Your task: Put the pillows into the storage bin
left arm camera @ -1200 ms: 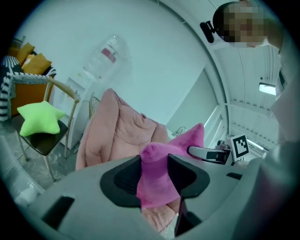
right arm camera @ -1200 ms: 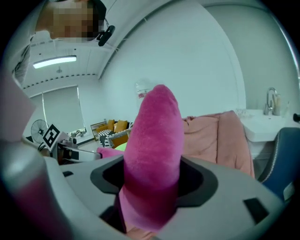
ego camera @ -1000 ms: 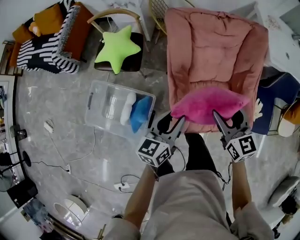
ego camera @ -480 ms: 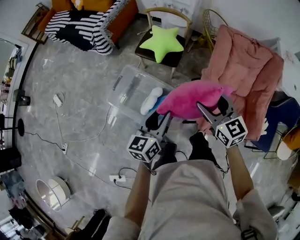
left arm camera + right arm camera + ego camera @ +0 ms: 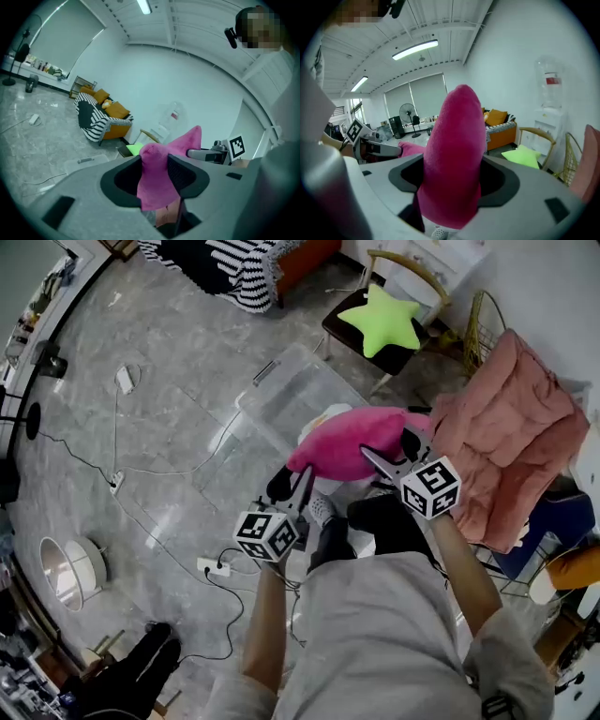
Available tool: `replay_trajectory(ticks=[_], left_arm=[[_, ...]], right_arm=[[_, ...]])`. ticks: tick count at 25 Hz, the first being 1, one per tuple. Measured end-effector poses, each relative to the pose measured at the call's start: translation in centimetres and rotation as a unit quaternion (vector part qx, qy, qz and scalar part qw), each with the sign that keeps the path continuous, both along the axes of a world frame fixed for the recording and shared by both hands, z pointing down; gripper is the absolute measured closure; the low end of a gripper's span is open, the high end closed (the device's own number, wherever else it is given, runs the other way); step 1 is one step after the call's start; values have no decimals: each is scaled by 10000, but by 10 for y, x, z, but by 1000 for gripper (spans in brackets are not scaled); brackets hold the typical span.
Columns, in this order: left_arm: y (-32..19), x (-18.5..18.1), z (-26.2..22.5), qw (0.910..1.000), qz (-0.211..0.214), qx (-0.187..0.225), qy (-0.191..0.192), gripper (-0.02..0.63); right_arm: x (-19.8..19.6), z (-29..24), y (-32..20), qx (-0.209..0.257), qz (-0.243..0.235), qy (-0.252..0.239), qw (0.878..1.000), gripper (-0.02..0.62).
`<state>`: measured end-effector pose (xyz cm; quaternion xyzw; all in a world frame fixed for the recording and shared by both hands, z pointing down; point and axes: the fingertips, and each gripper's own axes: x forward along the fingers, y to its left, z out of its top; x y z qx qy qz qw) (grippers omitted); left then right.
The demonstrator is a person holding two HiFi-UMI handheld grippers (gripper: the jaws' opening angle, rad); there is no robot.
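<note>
Tools grip one pink pillow (image 5: 349, 441) from both ends. The left tool (image 5: 302, 482) is clamped on a pinched corner. The right tool (image 5: 386, 451) has its jaws opening, with the pillow's other end thick between them and the pads touching it. The pillow hangs over the person's end of the clear storage bin (image 5: 281, 397), which stands on the floor with a white pillow (image 5: 317, 416) inside. A green star pillow (image 5: 384, 320) rests on a chair (image 5: 345, 326) beyond the bin.
</note>
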<state>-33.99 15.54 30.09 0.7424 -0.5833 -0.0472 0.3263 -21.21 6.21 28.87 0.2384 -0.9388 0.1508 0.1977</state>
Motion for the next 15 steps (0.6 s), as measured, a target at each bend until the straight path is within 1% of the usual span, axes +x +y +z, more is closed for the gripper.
replay_trajectory(ticks=[5,8,12,15], left_arm=[[-1,-25,14,9986,-470,-247,20,436],[-10,-36,23,9971,-641,-409,13,436],[-44,-43,36,9954,-788,-541,-110,436],[-67,-47,42,9916,-1088,-671,-216,437]], right_arm=[[-35,24,-13,-310,-655,213,9971,262],[-50,37,-25,-491,-1000,341,9932,261],[-60,60,-62,-837,-1348,463,9862,262],[-65,74,-83,-1028,-1549,544,9811,264]])
